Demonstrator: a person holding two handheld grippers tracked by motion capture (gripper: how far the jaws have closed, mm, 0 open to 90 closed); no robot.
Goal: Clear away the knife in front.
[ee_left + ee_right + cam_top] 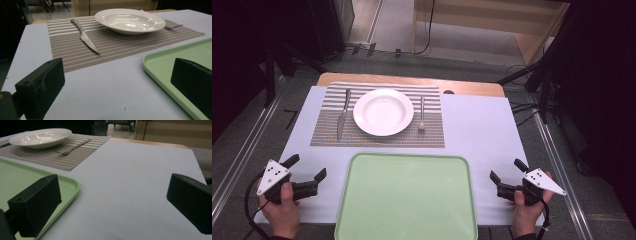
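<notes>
With my left gripper and right gripper both wide and empty near the tray, I could skid the far plate off its placemat grabbing its shallow, slick rim.

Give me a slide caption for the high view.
Open left gripper and right gripper flank an empty green tray; beyond, a placemat holds knife, white plate, fork.
</notes>
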